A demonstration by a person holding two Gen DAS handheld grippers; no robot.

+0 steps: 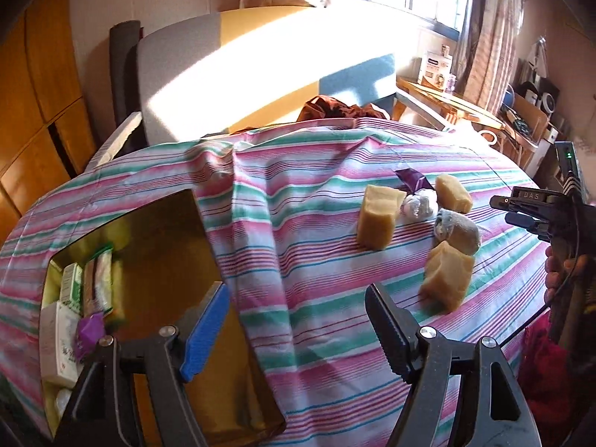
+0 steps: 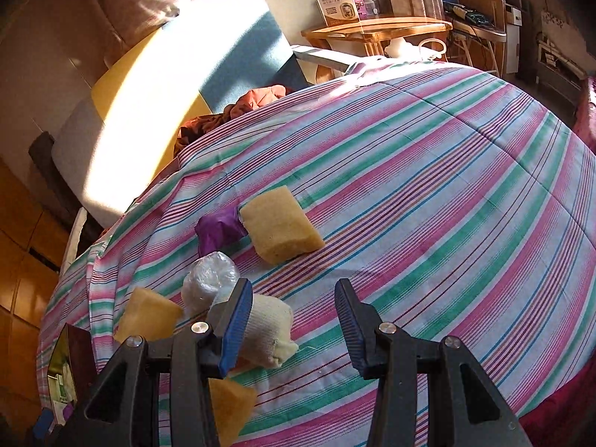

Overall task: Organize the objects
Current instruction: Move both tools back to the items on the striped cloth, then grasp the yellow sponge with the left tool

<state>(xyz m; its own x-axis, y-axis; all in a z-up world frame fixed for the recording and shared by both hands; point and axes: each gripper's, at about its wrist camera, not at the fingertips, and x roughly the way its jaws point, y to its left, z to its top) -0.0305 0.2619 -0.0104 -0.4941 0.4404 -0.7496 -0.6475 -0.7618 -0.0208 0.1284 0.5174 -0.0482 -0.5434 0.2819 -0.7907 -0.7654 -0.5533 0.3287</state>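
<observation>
Golden box (image 2: 70, 357) (mostly cut off) hides behind the left hand-held gripper (image 2: 294, 329).

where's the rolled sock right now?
The rolled sock lies on the striped cloth right of centre in the left wrist view, between three soap blocks, touching the plastic-wrapped bundle. In the right wrist view it sits beside that gripper's left finger.

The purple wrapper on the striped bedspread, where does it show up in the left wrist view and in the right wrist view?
Left wrist: the purple wrapper lies right of centre, mostly hidden behind the clear plastic bundle.
Right wrist: the purple wrapper lies left of centre, touching the left end of a yellow sponge block.
Shared landmark: the clear plastic bundle, just in front of the wrapper in both views.
</observation>
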